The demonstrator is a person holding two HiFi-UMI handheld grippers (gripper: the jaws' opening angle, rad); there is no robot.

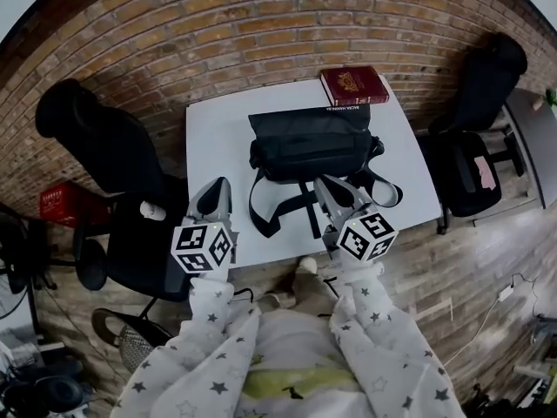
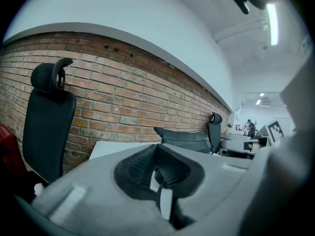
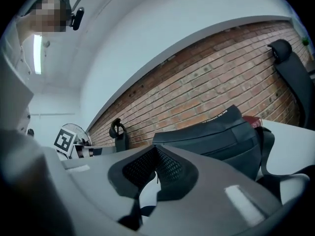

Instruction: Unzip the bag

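A black shoulder bag (image 1: 311, 144) lies on the white table (image 1: 218, 146), its straps trailing toward the near edge. In the left gripper view the bag (image 2: 183, 139) shows beyond the jaws; in the right gripper view the bag (image 3: 216, 139) fills the middle right. My left gripper (image 1: 214, 195) hovers over the table's near left, shut and empty, well left of the bag. My right gripper (image 1: 333, 192) hangs just in front of the bag over its straps, shut with nothing held. Both pairs of pads (image 2: 160, 170) (image 3: 156, 168) meet.
A dark red book (image 1: 353, 85) lies at the table's far edge behind the bag. Black office chairs stand at the left (image 1: 104, 146) and right (image 1: 474, 138). A brick wall (image 1: 261, 24) runs behind. A red crate (image 1: 65, 205) sits on the floor at left.
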